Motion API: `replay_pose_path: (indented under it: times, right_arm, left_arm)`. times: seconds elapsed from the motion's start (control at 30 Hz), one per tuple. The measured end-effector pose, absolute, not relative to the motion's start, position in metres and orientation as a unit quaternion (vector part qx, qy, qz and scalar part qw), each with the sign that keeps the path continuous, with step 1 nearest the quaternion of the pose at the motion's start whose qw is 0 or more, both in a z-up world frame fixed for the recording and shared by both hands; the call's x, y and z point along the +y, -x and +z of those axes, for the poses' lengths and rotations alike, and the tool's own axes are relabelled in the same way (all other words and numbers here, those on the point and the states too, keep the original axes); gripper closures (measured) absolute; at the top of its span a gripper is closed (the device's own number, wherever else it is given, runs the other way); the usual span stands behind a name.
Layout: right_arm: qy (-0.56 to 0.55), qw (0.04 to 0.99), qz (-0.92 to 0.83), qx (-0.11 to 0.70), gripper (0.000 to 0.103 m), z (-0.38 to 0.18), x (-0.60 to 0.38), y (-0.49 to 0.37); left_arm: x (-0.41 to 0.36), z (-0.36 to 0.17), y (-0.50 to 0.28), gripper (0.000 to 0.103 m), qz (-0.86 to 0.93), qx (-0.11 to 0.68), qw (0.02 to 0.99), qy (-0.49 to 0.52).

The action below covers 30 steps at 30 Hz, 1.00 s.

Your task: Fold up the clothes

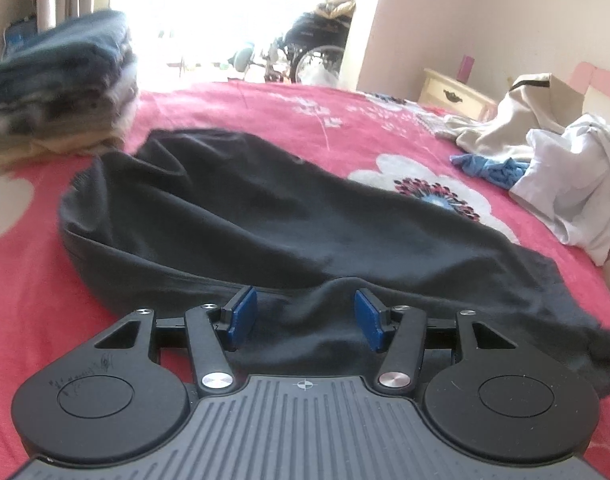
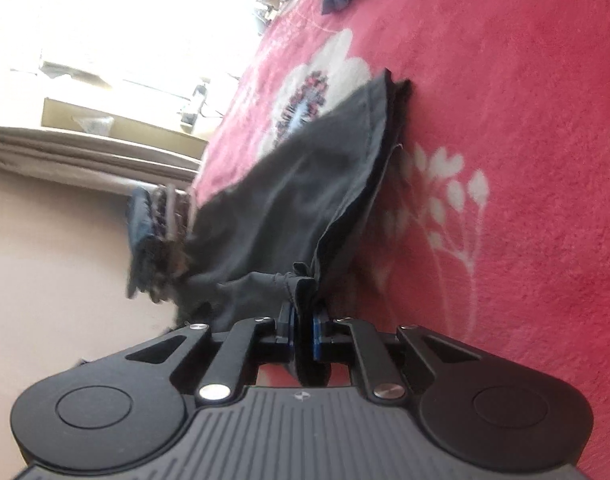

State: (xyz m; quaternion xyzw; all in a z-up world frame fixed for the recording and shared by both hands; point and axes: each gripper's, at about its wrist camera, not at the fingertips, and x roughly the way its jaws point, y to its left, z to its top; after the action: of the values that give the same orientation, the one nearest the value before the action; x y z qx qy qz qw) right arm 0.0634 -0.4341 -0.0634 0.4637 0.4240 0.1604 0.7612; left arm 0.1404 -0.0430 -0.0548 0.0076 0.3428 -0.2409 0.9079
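Observation:
A dark grey garment [image 1: 265, 224] lies spread across the red flowered bedspread [image 1: 33, 280]. My left gripper [image 1: 305, 320] is open at the garment's near edge, and a raised fold of the cloth lies between its blue pads [image 1: 241, 316]. In the right wrist view, which is rolled sideways, the same dark garment [image 2: 297, 192] stretches away from my right gripper [image 2: 303, 332]. That gripper is shut on a bunched hem corner of the garment, and the cloth hides most of its pads.
A stack of folded clothes [image 1: 57, 92] stands at the far left of the bed. Loose white and beige clothes [image 1: 565, 168] and a blue cloth [image 1: 489, 166] lie at the right. A cream nightstand [image 1: 453, 94] stands by the wall, with a bright window behind.

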Motion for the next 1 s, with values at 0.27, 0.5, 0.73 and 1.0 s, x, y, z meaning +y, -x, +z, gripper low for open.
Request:
replay_pose_path:
  times: [0.27, 0.5, 0.73, 1.0]
  right_arm:
    - [-0.481, 0.760, 0.187, 0.395, 0.094, -0.035, -0.429, -0.079]
    - [-0.502, 0.749, 0.176, 0.395, 0.094, -0.037, -0.430, -0.085]
    - [-0.522, 0.729, 0.156, 0.414, 0.094, -0.062, -0.437, -0.079]
    - [-0.536, 0.720, 0.173, 0.405, 0.094, -0.059, -0.433, -0.083]
  left_arm:
    - [-0.071, -0.070, -0.139, 0.049, -0.235, 0.335, 0.907, -0.095]
    - [-0.073, -0.065, -0.128, 0.049, -0.207, 0.296, 0.923, -0.133]
    - [-0.073, -0.038, -0.066, 0.047, -0.266, 0.190, 0.929, -0.174]
    - [-0.121, -0.069, -0.044, 0.046, -0.387, 0.213, 0.859, -0.261]
